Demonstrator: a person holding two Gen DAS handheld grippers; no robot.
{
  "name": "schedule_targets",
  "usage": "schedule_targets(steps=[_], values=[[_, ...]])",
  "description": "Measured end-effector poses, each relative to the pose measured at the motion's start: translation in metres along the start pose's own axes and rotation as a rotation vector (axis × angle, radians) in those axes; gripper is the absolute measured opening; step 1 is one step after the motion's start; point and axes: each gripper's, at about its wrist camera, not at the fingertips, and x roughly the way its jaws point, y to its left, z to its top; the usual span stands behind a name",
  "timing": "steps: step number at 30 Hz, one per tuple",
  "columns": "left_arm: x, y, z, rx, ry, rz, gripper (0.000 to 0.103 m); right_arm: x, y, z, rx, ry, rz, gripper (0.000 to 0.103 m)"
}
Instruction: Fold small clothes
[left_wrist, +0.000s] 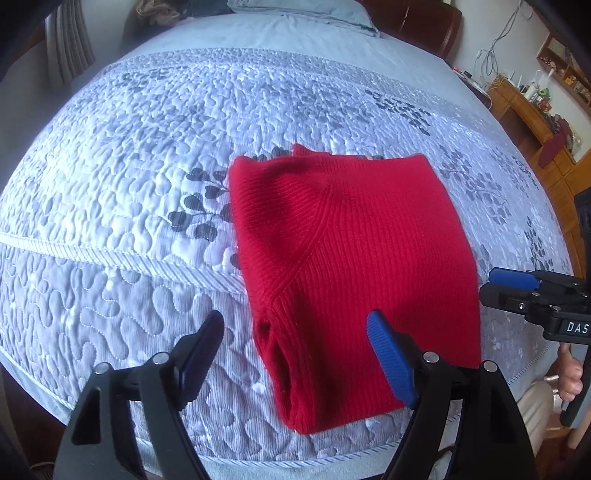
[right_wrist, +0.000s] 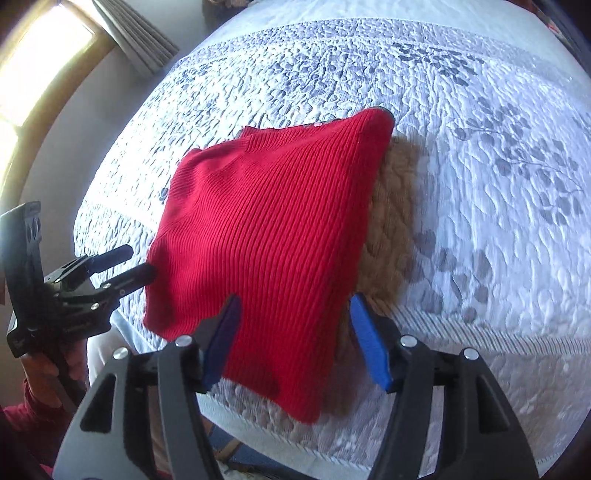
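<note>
A red ribbed knit sweater lies folded into a rough rectangle on the quilted bed cover; it also shows in the right wrist view. My left gripper is open and empty, just above the sweater's near left corner. My right gripper is open and empty, its fingers straddling the sweater's near edge. The right gripper also shows at the right edge of the left wrist view, beside the sweater's right side. The left gripper shows in the right wrist view at the sweater's left edge.
The bed cover is pale blue with a grey leaf print and ends close in front of me. Pillows lie at the head. A wooden shelf unit stands to the right, a curtained window to the left.
</note>
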Motion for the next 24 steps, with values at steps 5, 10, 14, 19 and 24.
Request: schedule_targets(steps=[5,10,14,19,24], values=[[0.025,0.017,0.009,-0.041,0.050,-0.027,0.081,0.018,-0.003,0.011,0.011,0.018,0.000,0.063],[0.049,0.038,0.023,-0.085,0.094,-0.104,0.082,0.029,-0.008,0.017,0.021,0.029,-0.003,0.064],[0.060,0.050,0.036,-0.109,0.112,-0.184,0.087,0.037,-0.014,0.020,0.035,0.044,0.019,0.065],[0.069,0.046,0.044,-0.066,0.132,-0.200,0.087,0.046,-0.021,0.023,0.053,0.061,0.052,0.067],[0.072,0.039,0.048,-0.060,0.143,-0.263,0.070,0.059,-0.029,0.027,0.072,0.081,0.093,0.070]])
